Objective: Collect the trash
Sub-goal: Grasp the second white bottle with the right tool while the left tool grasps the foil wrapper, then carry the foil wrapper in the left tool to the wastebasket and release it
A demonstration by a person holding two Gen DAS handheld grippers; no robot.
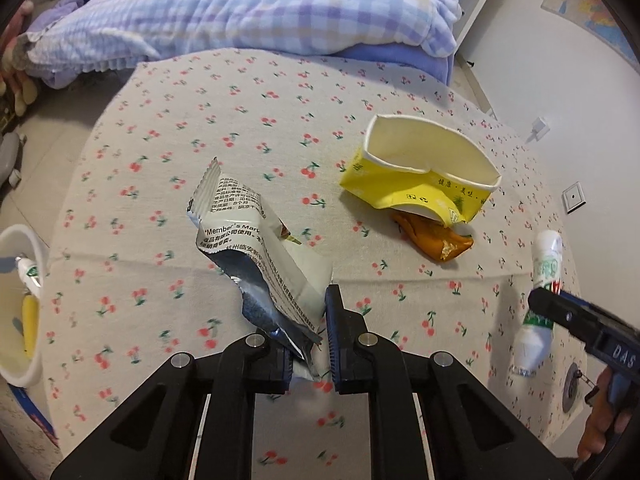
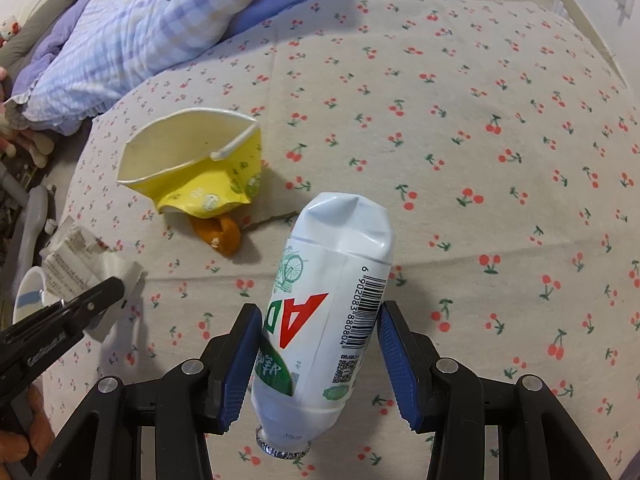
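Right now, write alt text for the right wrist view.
The right gripper holds a crushed white AD bottle upside down above a cherry-print tablecloth. Behind it to the left, a crushed yellow paper cup lies on an orange wrapper.

Left wrist cam: I've got a snack wrapper pinched, lifted off the table.

My left gripper is clamped on the silver-white wrapper. Beyond it on the cherry-print tablecloth: a crushed yellow paper cup resting on an orange wrapper. Right gripper grips a white drink bottle at frame right. White bin at left edge, trash inside.
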